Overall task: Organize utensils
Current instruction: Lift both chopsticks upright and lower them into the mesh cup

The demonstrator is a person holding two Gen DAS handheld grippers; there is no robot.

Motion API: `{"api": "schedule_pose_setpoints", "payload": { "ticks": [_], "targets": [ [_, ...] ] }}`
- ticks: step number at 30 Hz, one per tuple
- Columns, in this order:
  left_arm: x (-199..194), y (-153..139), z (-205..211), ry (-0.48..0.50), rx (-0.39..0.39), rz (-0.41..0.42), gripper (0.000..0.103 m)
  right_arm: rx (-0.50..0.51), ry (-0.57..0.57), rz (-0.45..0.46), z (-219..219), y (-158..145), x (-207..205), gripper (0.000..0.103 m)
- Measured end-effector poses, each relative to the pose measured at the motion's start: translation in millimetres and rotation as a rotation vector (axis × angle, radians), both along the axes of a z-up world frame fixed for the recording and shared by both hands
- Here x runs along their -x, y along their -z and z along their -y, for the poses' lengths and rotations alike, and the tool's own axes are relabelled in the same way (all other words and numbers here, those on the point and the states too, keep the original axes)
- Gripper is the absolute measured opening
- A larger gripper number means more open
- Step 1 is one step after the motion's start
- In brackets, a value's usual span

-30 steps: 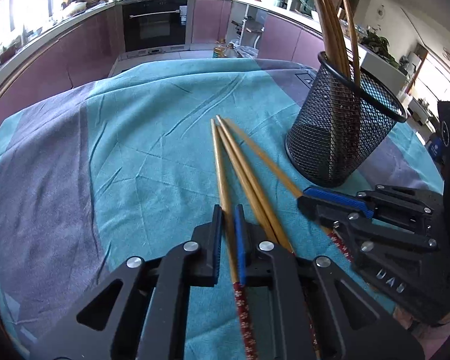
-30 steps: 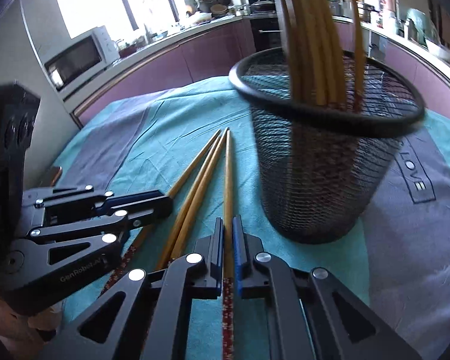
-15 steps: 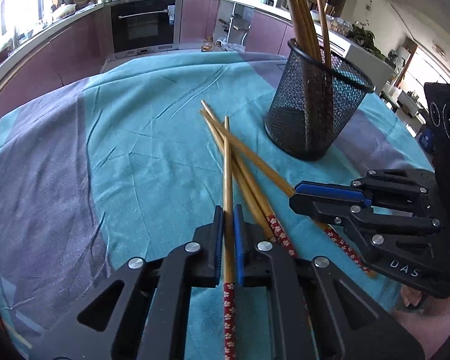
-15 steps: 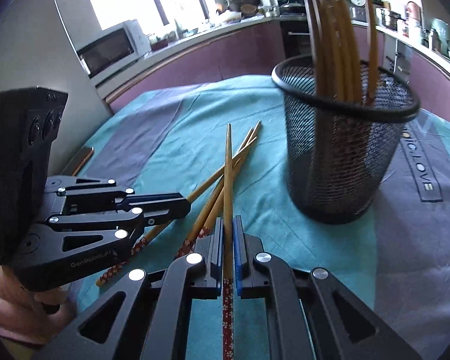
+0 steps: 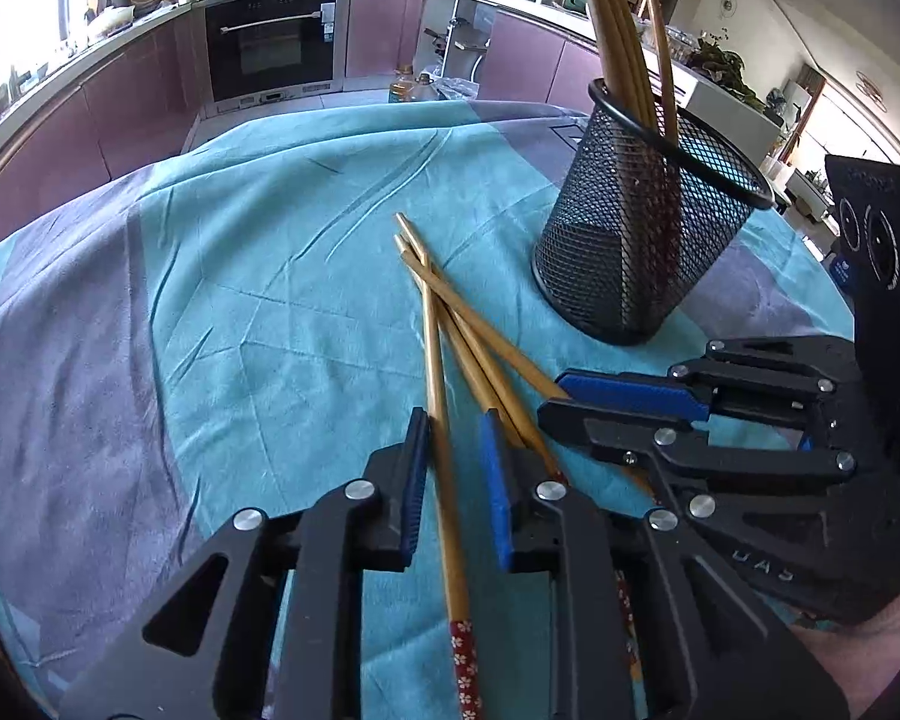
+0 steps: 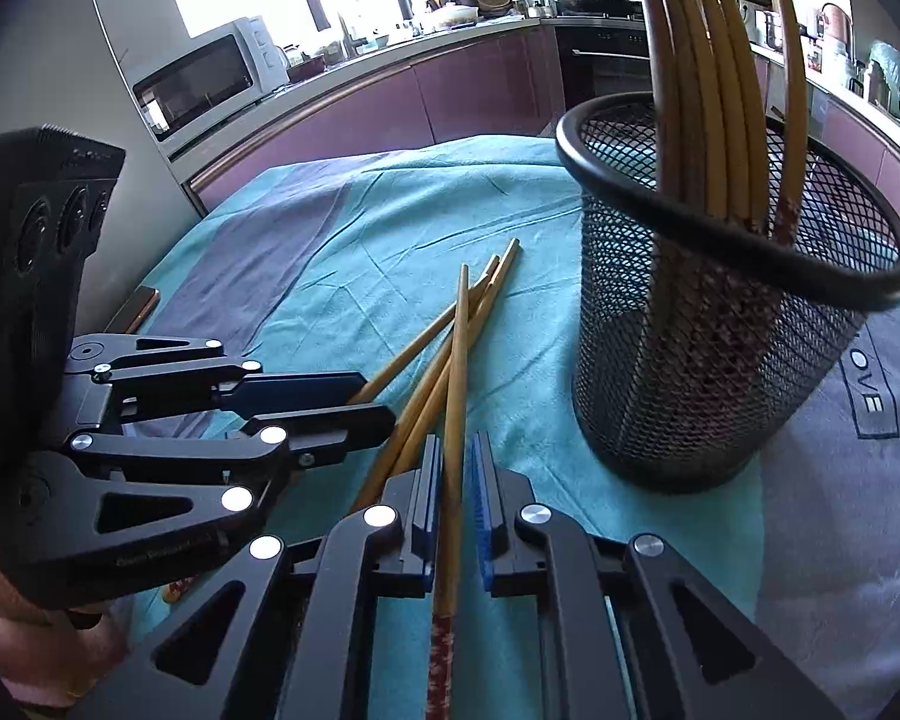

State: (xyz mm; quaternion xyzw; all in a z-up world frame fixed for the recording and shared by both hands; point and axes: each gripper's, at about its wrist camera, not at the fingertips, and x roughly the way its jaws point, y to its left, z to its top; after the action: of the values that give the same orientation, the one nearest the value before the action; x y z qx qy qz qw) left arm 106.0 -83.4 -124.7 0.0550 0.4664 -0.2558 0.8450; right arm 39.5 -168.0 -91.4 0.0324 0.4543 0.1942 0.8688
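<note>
Four loose chopsticks [image 5: 480,354] near mesh holder [image 5: 642,240]; left gripper [image 5: 453,456] just loosened around one, right gripper [image 6: 456,474] clamping another chopstick [image 6: 457,384].

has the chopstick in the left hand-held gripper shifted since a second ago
Yes. The chopstick now leans on the left pad, clear of the right one, as the left hand-held gripper's jaws have just been opening.

The chopsticks [image 5: 435,354] look like smooth, lightly glossy wood, their ends wrapped in red flowered pattern. The holder [image 5: 642,228] is black metal mesh with a smooth rim. The tablecloth [image 5: 240,300] is soft, matt, creased cloth. The left gripper [image 5: 453,450] is matt black with shiny metal rivets and ribbed blue pads [image 5: 497,480].
</note>
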Motion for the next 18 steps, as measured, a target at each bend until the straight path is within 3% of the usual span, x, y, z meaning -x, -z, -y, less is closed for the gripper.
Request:
{"api": "schedule_pose_setpoints", "payload": {
  "ticks": [1, 7, 18],
  "targets": [
    [-1, 0, 0, -0.005, -0.003, 0.002, 0.008, -0.005, 0.003, 0.001, 1, 0, 1, 0.007],
    [1, -8, -6, -0.027, 0.033, 0.010, 0.007, -0.034, 0.014, 0.040, 15, -13, 10, 0.006],
    [24, -73, -17, 0.028, 0.170, 0.109, 0.007, -0.095, 0.018, 0.186, 40, -66, 38, 0.006]
  ]
}}
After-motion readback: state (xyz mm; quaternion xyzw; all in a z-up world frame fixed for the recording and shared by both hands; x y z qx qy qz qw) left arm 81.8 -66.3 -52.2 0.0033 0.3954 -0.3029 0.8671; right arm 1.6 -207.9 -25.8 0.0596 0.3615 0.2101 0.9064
